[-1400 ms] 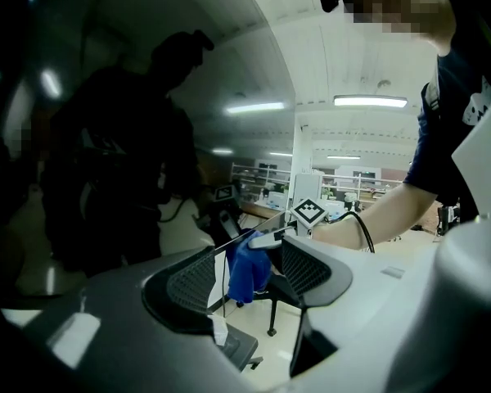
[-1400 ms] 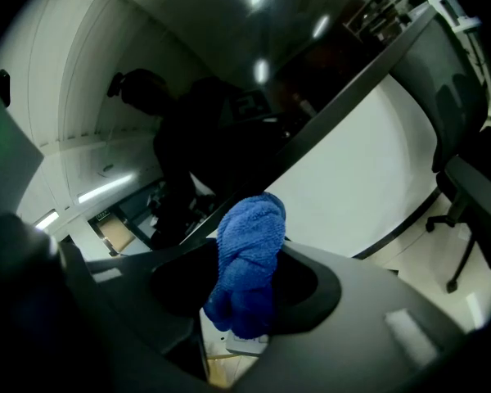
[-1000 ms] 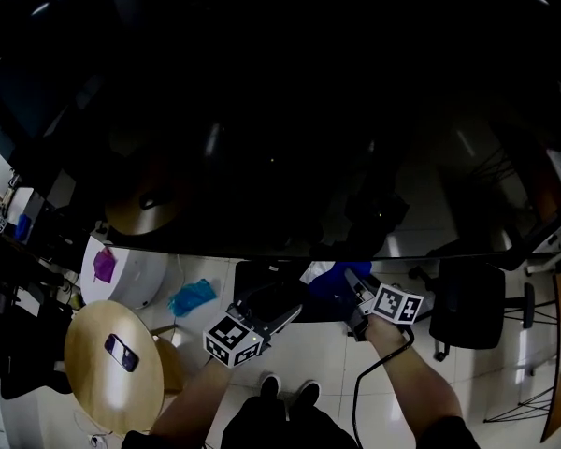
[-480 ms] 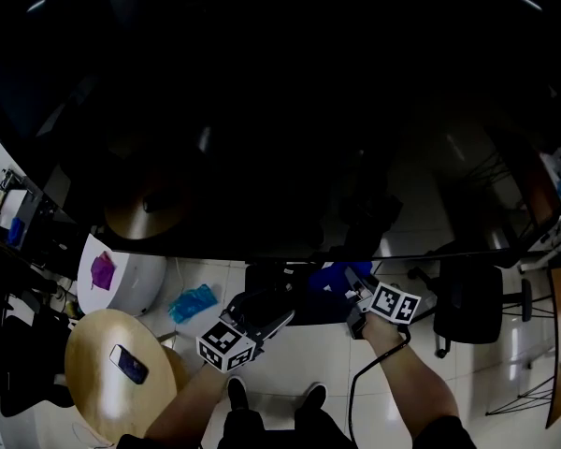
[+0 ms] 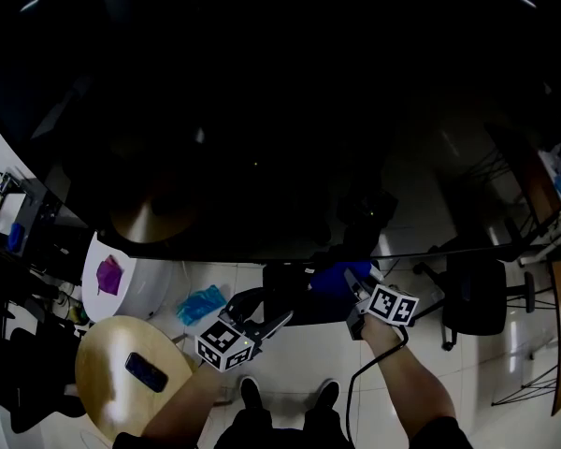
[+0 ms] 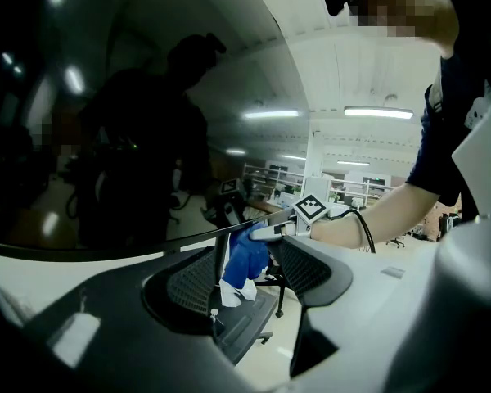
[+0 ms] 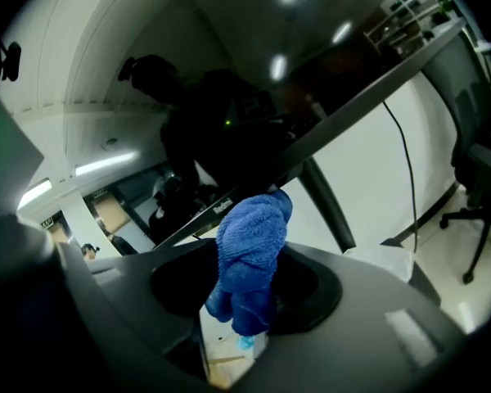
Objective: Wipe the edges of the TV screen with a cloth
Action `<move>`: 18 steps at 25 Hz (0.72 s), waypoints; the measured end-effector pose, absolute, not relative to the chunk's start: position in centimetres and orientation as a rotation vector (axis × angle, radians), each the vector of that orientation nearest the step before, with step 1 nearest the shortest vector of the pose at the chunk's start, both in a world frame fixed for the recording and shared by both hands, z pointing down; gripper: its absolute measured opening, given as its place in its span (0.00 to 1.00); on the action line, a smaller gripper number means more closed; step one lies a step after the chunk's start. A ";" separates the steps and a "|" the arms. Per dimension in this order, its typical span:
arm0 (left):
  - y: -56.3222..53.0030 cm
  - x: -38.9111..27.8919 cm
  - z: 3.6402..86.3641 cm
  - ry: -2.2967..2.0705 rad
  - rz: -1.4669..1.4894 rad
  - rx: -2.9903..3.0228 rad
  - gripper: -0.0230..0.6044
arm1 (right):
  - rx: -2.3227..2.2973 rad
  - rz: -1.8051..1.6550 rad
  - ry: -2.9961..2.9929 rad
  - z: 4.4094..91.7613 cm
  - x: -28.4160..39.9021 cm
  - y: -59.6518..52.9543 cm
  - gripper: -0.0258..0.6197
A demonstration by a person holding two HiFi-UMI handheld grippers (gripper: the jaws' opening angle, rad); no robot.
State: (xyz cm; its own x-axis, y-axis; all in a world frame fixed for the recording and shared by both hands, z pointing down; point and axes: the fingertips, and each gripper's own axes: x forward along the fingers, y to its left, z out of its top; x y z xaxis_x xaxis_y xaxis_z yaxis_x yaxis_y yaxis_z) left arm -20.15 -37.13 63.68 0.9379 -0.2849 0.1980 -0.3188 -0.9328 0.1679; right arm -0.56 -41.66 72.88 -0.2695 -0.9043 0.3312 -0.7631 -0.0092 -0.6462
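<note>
The dark TV screen (image 5: 262, 110) fills the upper head view, and its bottom edge (image 5: 262, 253) runs across the middle. My right gripper (image 5: 353, 290) is shut on a bunched blue cloth (image 5: 337, 277) held up at that bottom edge. In the right gripper view the cloth (image 7: 250, 256) sticks out from the right gripper (image 7: 245, 301), just under the screen's bezel (image 7: 344, 121). My left gripper (image 5: 266, 314) hangs lower left of it, open and holding nothing. The left gripper view shows the cloth (image 6: 245, 256) ahead of the open left gripper (image 6: 245, 297), apart from it.
A round wooden table (image 5: 103, 391) with a phone (image 5: 146, 371) stands at the lower left. Beside it are a white drum (image 5: 136, 283) and a teal rag (image 5: 201, 302) on the floor. An office chair (image 5: 477, 297) is at the right. A cable (image 5: 360, 391) trails from the right gripper.
The head view has tilted a little, so the table and the person's shoes sit differently. The left gripper has dropped slightly. The right gripper keeps the cloth at the bottom edge.
</note>
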 end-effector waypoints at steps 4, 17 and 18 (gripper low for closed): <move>-37.8 -22.2 63.6 -0.463 0.241 2.892 0.43 | -1.744 -1.144 2.076 72.5 -3.6 -42.3 0.32; -40.3 -30.7 63.7 -0.612 0.181 2.848 0.43 | -1.653 -1.193 2.202 72.1 -13.9 -44.7 0.32; -40.6 -31.6 63.8 -0.629 0.178 2.844 0.43 | -1.644 -1.198 2.215 72.2 -14.9 -45.0 0.32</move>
